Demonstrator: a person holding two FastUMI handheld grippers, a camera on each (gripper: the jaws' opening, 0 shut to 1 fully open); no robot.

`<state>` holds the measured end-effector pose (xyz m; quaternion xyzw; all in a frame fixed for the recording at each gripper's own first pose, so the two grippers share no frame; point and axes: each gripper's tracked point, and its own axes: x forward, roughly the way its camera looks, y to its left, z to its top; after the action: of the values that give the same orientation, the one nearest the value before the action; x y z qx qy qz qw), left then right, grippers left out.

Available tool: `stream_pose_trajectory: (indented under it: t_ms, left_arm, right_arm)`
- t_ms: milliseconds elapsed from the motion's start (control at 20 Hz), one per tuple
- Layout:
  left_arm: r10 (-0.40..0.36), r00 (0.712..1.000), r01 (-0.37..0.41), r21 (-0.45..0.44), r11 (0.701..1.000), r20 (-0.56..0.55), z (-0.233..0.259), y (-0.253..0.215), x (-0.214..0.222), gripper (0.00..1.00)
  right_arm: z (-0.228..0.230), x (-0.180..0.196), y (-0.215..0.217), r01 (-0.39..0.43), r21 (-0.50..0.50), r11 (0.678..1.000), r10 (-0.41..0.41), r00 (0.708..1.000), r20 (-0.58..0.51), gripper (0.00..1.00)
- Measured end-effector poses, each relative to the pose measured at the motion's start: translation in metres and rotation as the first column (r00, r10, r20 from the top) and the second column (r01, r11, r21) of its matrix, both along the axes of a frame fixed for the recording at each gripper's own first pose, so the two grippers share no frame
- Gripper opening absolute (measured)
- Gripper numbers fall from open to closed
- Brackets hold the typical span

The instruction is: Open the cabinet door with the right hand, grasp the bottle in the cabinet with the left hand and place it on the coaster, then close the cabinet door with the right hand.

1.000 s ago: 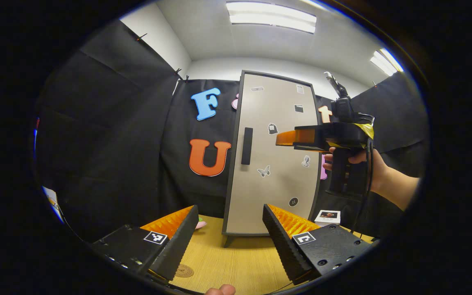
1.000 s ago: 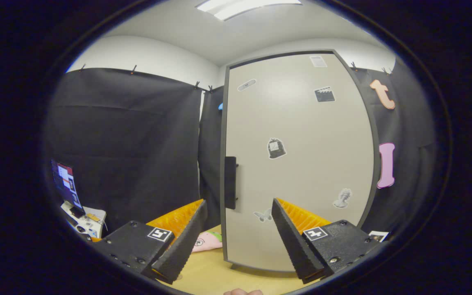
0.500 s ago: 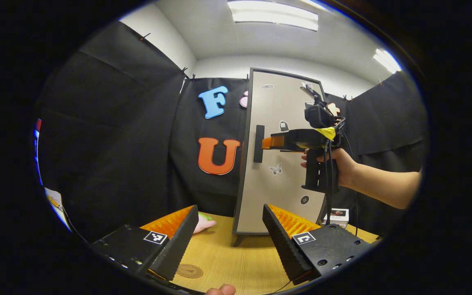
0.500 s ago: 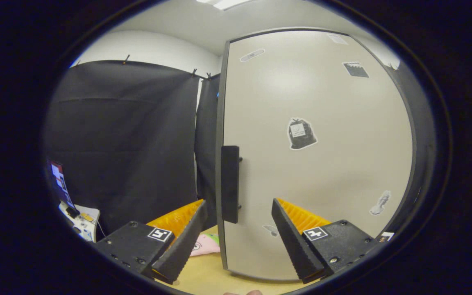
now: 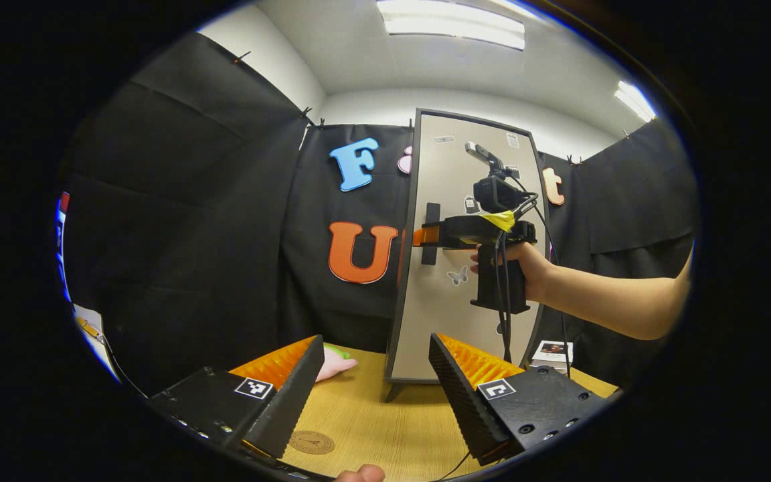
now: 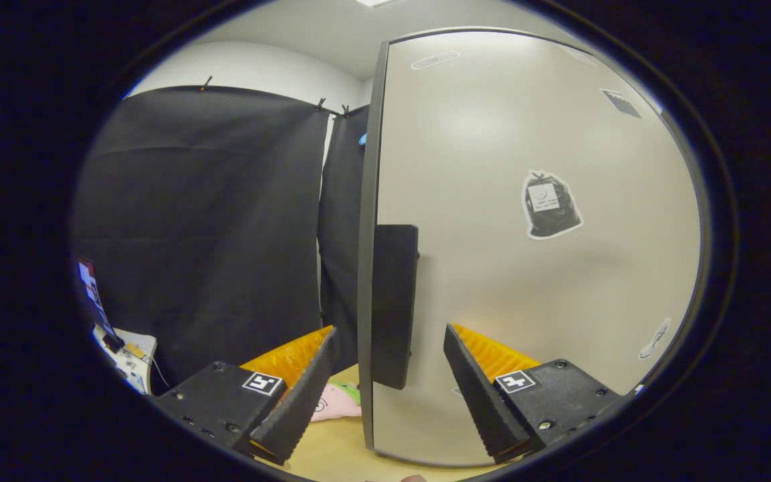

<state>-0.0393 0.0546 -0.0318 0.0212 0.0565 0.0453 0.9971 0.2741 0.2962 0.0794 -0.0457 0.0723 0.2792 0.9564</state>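
The tall cabinet (image 5: 449, 314) stands on the wooden table with its beige door (image 6: 526, 268) closed, so the bottle inside is hidden. In the right gripper view, the dark vertical handle (image 6: 393, 304) at the door's left edge stands close between my open right gripper's (image 6: 389, 381) fingers; I cannot tell whether they touch it. In the left gripper view a hand holds the right gripper (image 5: 420, 235) level with its tips at the handle (image 5: 431, 233). My left gripper (image 5: 375, 388) hovers open and empty over the table, in front of the cabinet. The round brown coaster (image 5: 312, 442) lies just below its left finger.
A pink soft toy (image 5: 335, 365) lies on the table (image 5: 385, 422) left of the cabinet's foot. A small white box (image 5: 551, 353) sits at its right. In the right gripper view a monitor and desk clutter (image 6: 101, 314) stand far left.
The right gripper has moved forward and left to the door until the handle sits between its fingers. The left gripper has drawn back slightly, bringing more of the coaster into view.
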Motion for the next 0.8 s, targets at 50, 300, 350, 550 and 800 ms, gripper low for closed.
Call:
stream_pose_trajectory:
  t_ms: [50, 300, 350, 550, 800]
  left_arm:
    - [0.008, 1.0, -0.008, 0.006, 1.0, -0.001, -0.001, 0.003, 0.0, 0.95]
    - [0.02, 1.0, -0.021, 0.014, 1.0, 0.01, 0.003, 0.01, 0.0, 0.95]
    - [0.021, 1.0, -0.021, 0.017, 1.0, 0.009, 0.002, 0.012, 0.002, 0.95]
    - [0.026, 1.0, -0.026, 0.023, 0.999, 0.006, 0.002, 0.018, 0.006, 0.95]
    - [0.023, 1.0, -0.023, 0.008, 1.0, 0.012, 0.003, 0.02, 0.007, 0.95]
  right_arm:
    - [-0.002, 0.001, 0.003, -0.001, 0.001, 1.0, 0.001, 1.0, -0.006, 0.97]
    - [-0.001, 0.01, 0.01, 0.02, 0.019, 1.0, -0.02, 1.0, 0.002, 0.84]
    - [-0.002, 0.012, 0.012, 0.019, 0.016, 1.0, -0.019, 1.0, -0.001, 0.8]
    - [-0.003, 0.016, 0.012, 0.049, 0.015, 0.999, -0.05, 0.999, 0.021, 0.65]
    - [-0.003, 0.022, 0.003, 0.082, -0.011, 0.997, -0.081, 0.995, 0.05, 0.35]
